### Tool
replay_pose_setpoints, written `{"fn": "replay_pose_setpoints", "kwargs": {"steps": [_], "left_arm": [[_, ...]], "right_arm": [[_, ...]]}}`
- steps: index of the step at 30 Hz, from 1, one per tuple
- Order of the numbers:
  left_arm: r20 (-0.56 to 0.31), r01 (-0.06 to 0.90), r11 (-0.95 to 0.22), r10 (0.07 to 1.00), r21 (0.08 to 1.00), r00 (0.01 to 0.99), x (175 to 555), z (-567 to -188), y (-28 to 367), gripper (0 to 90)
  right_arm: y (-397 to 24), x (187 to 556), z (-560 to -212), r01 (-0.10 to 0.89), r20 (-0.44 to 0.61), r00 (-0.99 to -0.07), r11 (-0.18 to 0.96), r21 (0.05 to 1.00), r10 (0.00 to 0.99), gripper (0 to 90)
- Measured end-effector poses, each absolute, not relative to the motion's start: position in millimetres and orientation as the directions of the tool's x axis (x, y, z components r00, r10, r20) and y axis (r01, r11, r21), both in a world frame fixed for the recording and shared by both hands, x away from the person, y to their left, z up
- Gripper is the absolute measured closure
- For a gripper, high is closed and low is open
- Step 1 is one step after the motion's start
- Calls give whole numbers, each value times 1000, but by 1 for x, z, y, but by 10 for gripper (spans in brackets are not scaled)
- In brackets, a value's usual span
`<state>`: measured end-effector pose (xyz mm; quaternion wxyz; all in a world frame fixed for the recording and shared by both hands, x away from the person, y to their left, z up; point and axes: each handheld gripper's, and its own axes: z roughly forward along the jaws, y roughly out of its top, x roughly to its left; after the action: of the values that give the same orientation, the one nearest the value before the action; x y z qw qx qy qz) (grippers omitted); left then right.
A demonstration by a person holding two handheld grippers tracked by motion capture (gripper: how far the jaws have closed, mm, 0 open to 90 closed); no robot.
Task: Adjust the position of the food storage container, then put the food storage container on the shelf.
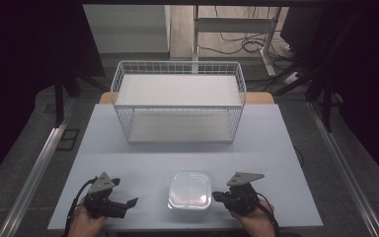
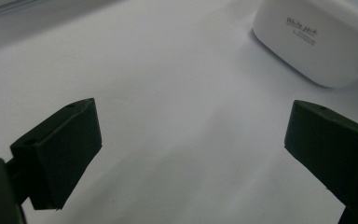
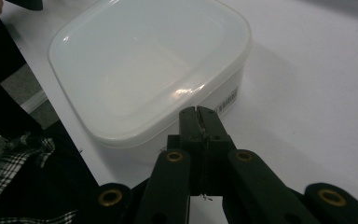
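White plastic made up the lidded container (image 1: 189, 189), a squarish box with rounded corners that sat on the near part of the pale table (image 1: 276, 148), midway between the two hand-held grippers. Its translucent lid was on. In the left gripper view, small grey lettering on the container's (image 2: 326, 37) side read "White pack", with finer print beneath it too small to make out. In the right gripper view, a barcode label (image 3: 228, 99) showed on the container's (image 3: 144, 70) side wall, its digits too small to read.

At the near left, the left gripper (image 1: 123, 200) lay low over the table, held by a hand at the near edge, its jaws pointing right toward the container and spread wide with nothing between them. In its own view the left gripper (image 2: 191, 140) framed bare table, with the container farther off and apart from the jaws.

At the near right, the right gripper (image 1: 217, 196) pointed left at the container, just beside its right side. In its own view the right gripper (image 3: 198, 112) had its jaws pressed fully together with nothing gripped, the tips just beside the container's rim and wall; whether they touched it could not be told.

Farther back on the table stood a white wire basket (image 1: 177, 66), well apart from the container and both grippers. A patch of checked fabric (image 3: 9, 168) showed at the near left of the right gripper view.
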<state>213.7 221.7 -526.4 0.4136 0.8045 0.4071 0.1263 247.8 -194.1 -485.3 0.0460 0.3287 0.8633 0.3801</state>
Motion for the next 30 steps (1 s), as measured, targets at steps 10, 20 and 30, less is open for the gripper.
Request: {"fn": "replay_pose_setpoints", "kwargs": {"steps": [10, 20, 30], "left_arm": [[-112, 554, -385, 740, 738, 664, 211, -525, 211, 49], [-85, 521, -404, 725, 752, 684, 210, -528, 204, 19], [-97, 525, -387, 729, 758, 678, 211, -527, 203, 19]], "right_arm": [[-214, 250, -483, 487, 76, -765, 497, 718, 640, 686], [-223, 251, -498, 403, -22, -795, 554, 728, 607, 160], [-227, 253, -501, 427, 15, -784, 522, 738, 620, 56]]}}
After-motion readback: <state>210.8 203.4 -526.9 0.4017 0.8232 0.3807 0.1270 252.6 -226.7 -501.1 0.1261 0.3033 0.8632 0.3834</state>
